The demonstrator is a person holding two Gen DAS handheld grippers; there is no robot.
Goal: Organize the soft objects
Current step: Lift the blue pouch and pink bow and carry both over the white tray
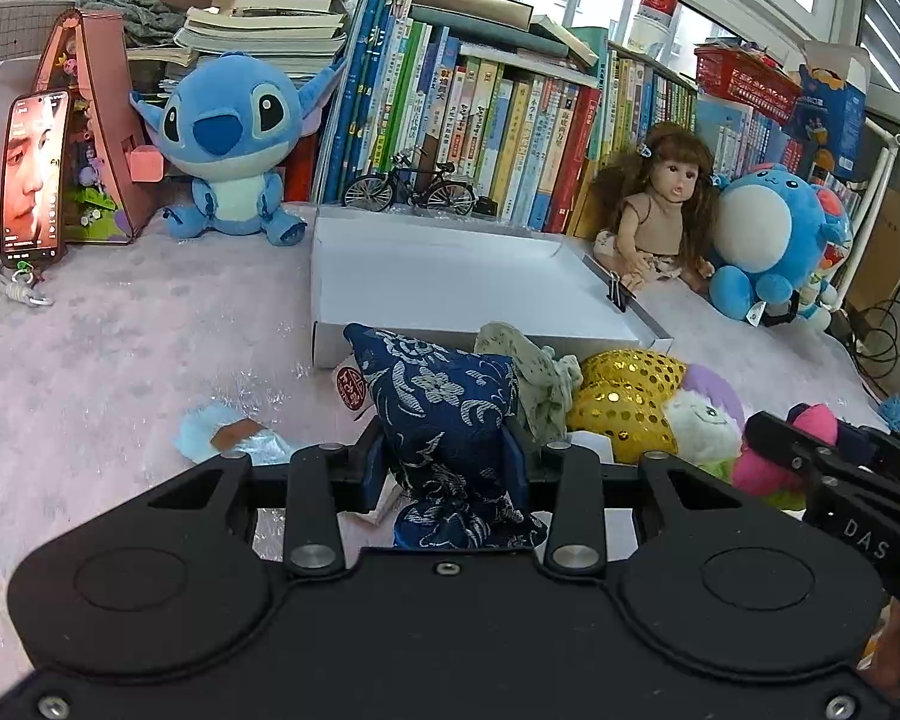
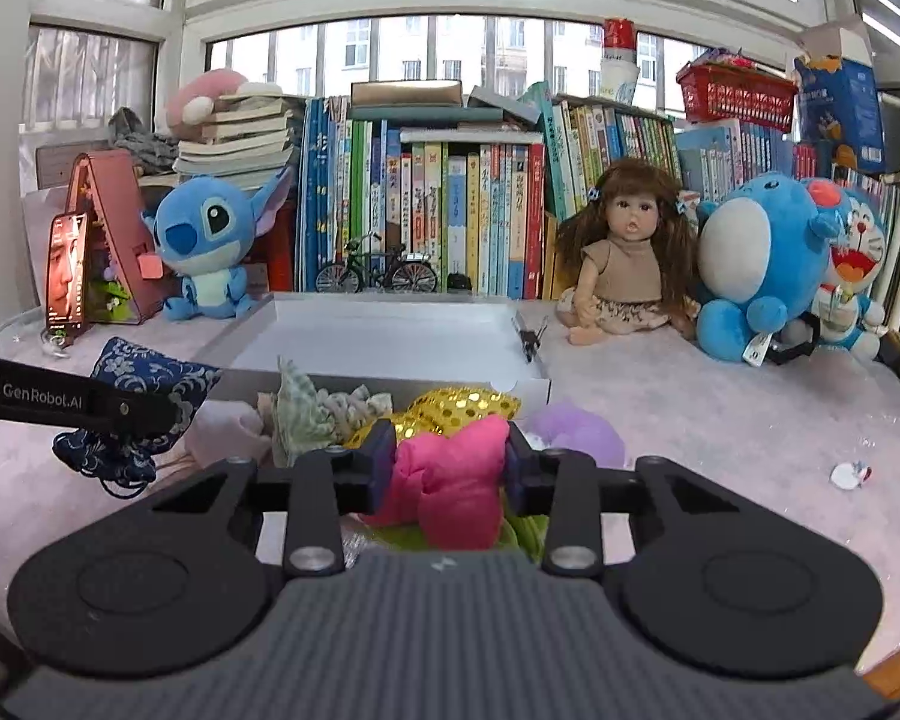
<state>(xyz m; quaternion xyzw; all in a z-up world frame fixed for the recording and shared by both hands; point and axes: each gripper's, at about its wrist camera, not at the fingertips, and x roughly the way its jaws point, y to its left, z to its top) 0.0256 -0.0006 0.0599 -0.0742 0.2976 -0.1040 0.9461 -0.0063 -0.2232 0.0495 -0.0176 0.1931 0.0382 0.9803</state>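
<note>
My left gripper (image 1: 444, 456) is shut on a dark blue brocade pouch (image 1: 444, 396) with a white flower pattern, lifted over the pink cloth; the same pouch (image 2: 144, 378) shows at the left of the right wrist view. My right gripper (image 2: 447, 459) is shut on a bright pink soft toy (image 2: 450, 486), squeezed between both pads; that toy (image 1: 774, 468) also shows at the right of the left wrist view. Behind them stands an open white box (image 1: 450, 282), also seen as the white box (image 2: 390, 330). In front of it lie a gold sequin cushion (image 1: 624, 396), a pale green scrunchie (image 1: 540, 378) and a purple-white plush (image 1: 708, 414).
A Stitch plush (image 1: 234, 144), a doll (image 1: 666, 204) and a round blue plush (image 1: 774, 234) sit along a row of books (image 1: 480, 120). A phone (image 1: 33, 180) leans at the left. A toy bicycle (image 1: 411, 186) stands behind the box. A blue wrapper (image 1: 228, 438) lies on the cloth.
</note>
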